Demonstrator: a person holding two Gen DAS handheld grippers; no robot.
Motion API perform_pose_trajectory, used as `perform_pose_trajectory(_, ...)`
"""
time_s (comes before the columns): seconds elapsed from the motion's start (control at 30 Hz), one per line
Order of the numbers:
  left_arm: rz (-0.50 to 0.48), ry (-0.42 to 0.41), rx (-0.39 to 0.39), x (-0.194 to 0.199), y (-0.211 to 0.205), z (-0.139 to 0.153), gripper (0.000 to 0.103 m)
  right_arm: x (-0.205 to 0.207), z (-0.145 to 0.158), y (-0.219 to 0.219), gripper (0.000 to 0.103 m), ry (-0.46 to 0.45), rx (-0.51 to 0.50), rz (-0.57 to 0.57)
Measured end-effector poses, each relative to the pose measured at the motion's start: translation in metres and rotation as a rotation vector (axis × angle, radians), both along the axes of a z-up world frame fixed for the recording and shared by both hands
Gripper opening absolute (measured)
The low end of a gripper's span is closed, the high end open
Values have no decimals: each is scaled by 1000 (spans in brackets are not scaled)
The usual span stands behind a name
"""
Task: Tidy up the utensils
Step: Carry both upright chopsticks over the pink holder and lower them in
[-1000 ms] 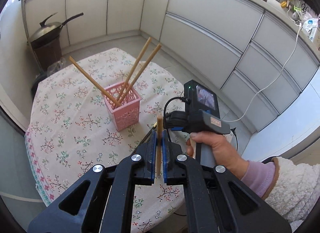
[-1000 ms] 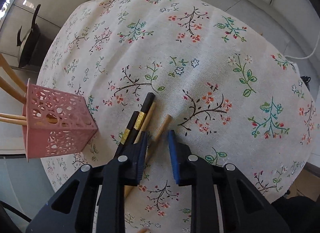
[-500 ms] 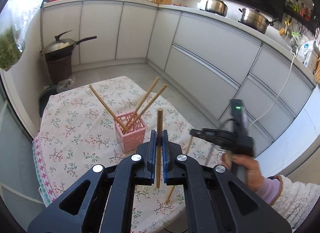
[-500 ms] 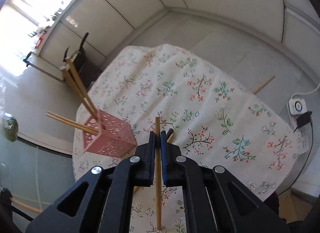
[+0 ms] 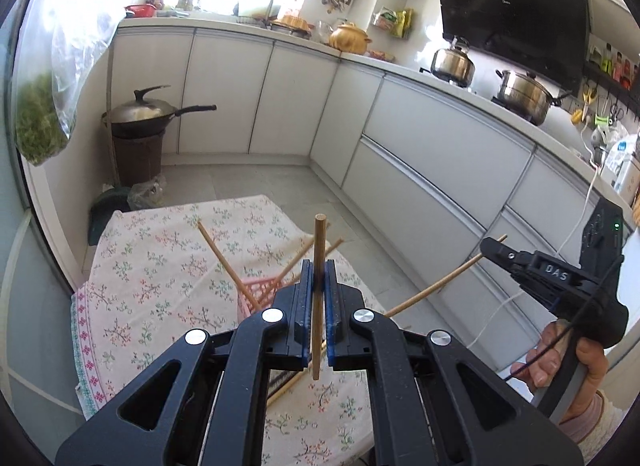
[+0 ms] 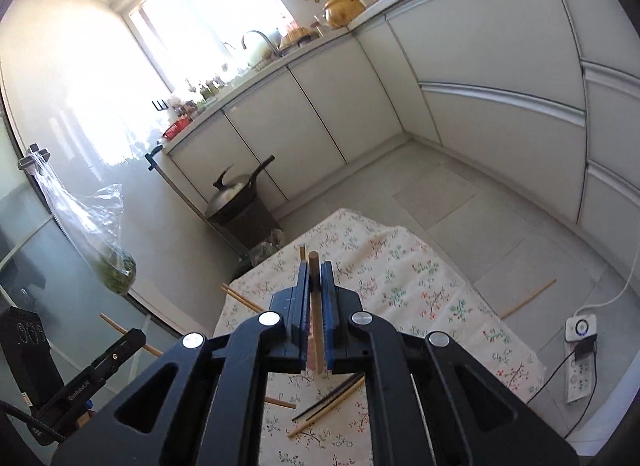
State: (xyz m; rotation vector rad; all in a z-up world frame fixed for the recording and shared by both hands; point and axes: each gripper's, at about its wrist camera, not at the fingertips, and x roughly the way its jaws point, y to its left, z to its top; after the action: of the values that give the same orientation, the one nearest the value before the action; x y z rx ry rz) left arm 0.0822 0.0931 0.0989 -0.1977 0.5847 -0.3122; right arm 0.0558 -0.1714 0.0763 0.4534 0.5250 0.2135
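surface: floral tablecloth (image 5: 160,266) in kitchen
left gripper (image 5: 314,286): clamped on upright wooden chopstick (image 5: 319,250)
right gripper (image 6: 315,286): clamped on second chopstick (image 6: 313,262)
pink holder (image 5: 256,292): seen at 11 o'clock behind left gripper, three chopsticks inside
loose chopsticks (image 6: 328,402): lying on cloth

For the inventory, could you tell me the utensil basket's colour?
Pink, with openwork sides; the basket shows best in the left wrist view.

Left gripper (image 5: 316,286) clamped on an upright wooden chopstick (image 5: 319,250), stick ends protruding above and below the pads; pink basket (image 5: 256,294) at 10 o'clock of the pads, partly hidden, three chopsticks (image 5: 218,254) leaning out; floral tablecloth (image 5: 160,262) beneath; right gripper (image 5: 494,246) at 3 o'clock, gripping a second chopstick (image 5: 436,290), slanted; hand (image 5: 568,362) on its handle.
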Motion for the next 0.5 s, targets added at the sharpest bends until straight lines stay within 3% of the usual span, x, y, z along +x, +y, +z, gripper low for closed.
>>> perform_pose_trajectory(0.27, 105, -54, -13, 31, 10, 22, 5, 18, 27, 4, 6, -18, 4, 5)
perform_pose_trajectory(0.5, 231, -55, 1, 66, 19, 4, 5, 41, 24, 14, 6, 13, 6, 18)
